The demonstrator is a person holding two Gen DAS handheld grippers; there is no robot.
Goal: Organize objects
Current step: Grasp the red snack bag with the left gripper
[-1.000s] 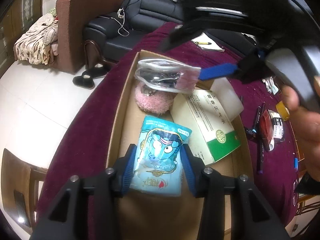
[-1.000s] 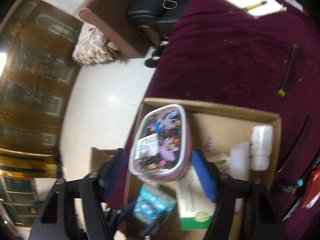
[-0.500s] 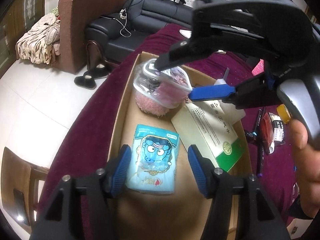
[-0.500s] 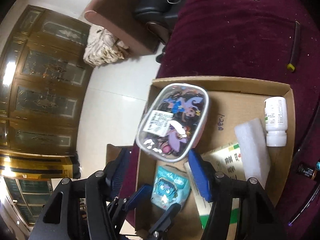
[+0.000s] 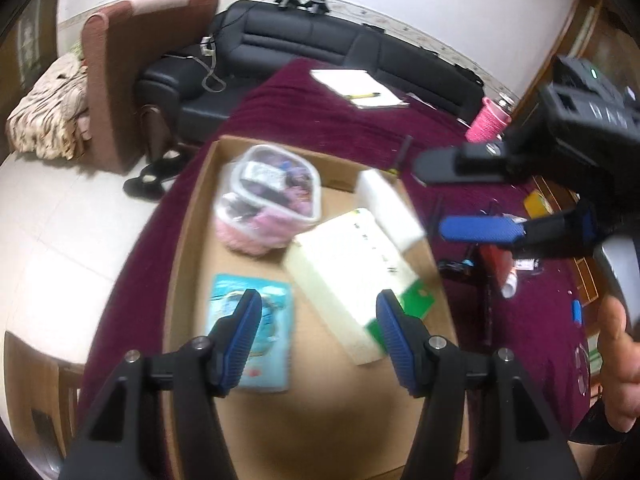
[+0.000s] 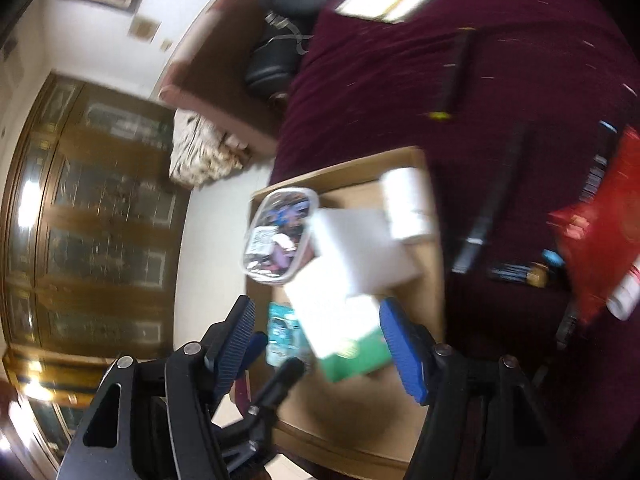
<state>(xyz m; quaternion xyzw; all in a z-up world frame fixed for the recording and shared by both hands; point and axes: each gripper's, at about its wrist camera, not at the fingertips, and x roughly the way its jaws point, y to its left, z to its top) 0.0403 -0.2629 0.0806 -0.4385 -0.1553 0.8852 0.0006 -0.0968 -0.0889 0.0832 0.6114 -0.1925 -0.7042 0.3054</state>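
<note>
A cardboard box (image 5: 188, 240) lies open on the maroon table. In it sit a clear pouch with cartoon print (image 5: 276, 192) on a pink fluffy thing, a blue snack packet (image 5: 248, 320), a white and green carton (image 5: 352, 276), a white block (image 5: 390, 208) and a white bottle (image 6: 408, 204). My left gripper (image 5: 318, 332) is open and empty above the box's near part. My right gripper (image 6: 316, 344) is open and empty above the box; it also shows at the right of the left wrist view (image 5: 472, 196). The pouch (image 6: 280, 236) and carton (image 6: 340, 320) show below it.
Pens, a red packet (image 6: 600, 232) and small items lie on the table right of the box. A notepad with a pencil (image 5: 358, 88) lies at the far side. A black sofa (image 5: 304, 44) and a brown armchair (image 5: 120, 64) stand beyond the table.
My right gripper let go of the clear pouch, which now rests in the box, and drew back to the right. My left gripper opened wider and pulled back from the blue packet.
</note>
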